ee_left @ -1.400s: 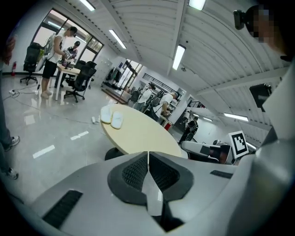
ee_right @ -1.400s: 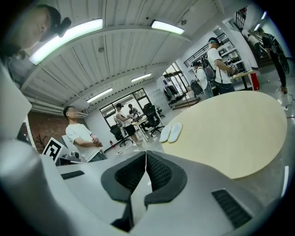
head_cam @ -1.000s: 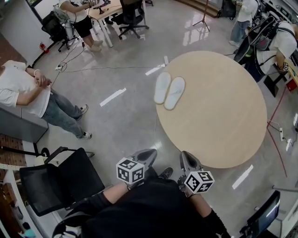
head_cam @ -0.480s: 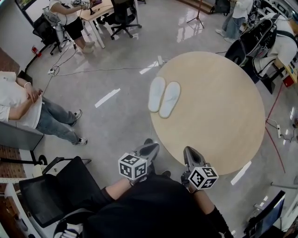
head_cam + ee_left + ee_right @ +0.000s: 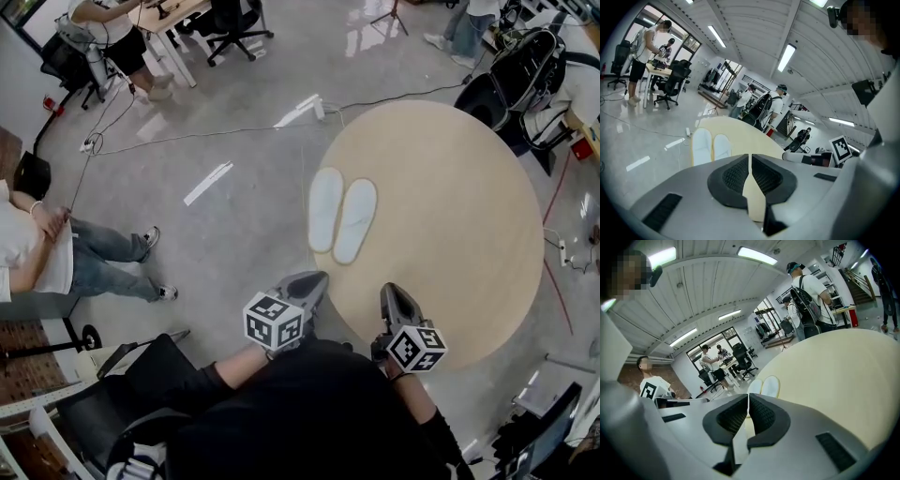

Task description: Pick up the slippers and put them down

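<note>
The slippers lay side by side at the table's left edge, while the left gripper and right gripper, jaws pressed together and empty, hovered by its near edge.

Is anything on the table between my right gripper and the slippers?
No. The head view shows only bare round tan tabletop between the shut grey right gripper and the pair of white slippers.

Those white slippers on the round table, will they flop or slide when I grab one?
The slippers look thin and flat, so probably light, and may droop if pinched at one end. Lying flat, they are unlikely to roll or tip. The table looks smooth, so a push would likely slide them, and they lie near its edge.
</note>
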`<state>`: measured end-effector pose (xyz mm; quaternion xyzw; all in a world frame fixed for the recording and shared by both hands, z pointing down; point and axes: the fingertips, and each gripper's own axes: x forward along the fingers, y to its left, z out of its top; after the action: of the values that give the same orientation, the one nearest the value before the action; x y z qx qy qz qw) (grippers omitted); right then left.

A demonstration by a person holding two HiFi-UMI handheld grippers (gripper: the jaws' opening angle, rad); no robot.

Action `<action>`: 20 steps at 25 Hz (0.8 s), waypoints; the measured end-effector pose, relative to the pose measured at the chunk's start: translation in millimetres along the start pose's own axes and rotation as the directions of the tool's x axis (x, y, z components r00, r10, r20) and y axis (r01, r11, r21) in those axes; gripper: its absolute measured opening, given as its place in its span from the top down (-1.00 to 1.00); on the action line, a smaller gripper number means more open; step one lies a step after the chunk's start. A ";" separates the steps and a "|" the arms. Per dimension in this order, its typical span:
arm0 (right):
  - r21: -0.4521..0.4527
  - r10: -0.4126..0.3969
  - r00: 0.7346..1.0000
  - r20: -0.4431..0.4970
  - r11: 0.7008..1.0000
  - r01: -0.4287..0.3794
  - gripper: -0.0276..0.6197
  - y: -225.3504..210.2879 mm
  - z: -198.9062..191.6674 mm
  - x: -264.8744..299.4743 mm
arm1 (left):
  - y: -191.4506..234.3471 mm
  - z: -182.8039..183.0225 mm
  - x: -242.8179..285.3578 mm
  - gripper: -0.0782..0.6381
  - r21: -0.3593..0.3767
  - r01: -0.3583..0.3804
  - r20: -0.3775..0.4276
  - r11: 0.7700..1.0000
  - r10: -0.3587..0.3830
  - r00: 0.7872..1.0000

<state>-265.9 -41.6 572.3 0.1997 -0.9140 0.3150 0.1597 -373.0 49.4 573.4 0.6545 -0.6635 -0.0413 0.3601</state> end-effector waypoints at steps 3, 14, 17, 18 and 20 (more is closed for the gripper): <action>0.014 -0.015 1.000 -0.021 1.000 0.015 0.86 18.4 -1.7 33.4 | 30.6 15.2 -2.6 0.71 -0.006 0.027 -0.021 1.000 -0.027 0.999; 0.018 -0.094 0.993 -0.070 0.995 0.095 0.86 52.3 -14.3 103.2 | 112.4 43.2 -2.8 0.71 -0.048 0.052 -0.068 0.997 -0.055 0.996; 0.014 -0.108 0.991 -0.085 0.994 0.109 0.85 28.3 -2.9 125.4 | 123.8 56.7 30.2 0.71 -0.050 0.027 -0.071 0.998 -0.030 0.997; 0.014 -0.102 0.991 -0.091 0.995 0.104 0.85 17.4 3.6 139.5 | 129.6 63.4 47.7 0.71 -0.054 0.019 -0.075 0.998 -0.023 0.997; 0.013 -0.084 0.991 -0.106 0.996 0.086 0.85 -1.2 13.2 169.0 | 141.6 74.1 80.2 0.71 -0.060 0.007 -0.088 0.998 -0.013 0.996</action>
<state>-414.5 -95.6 633.6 0.2229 -0.8922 0.3259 0.2193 -521.9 -33.7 627.3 0.6480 -0.6423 -0.0339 0.4080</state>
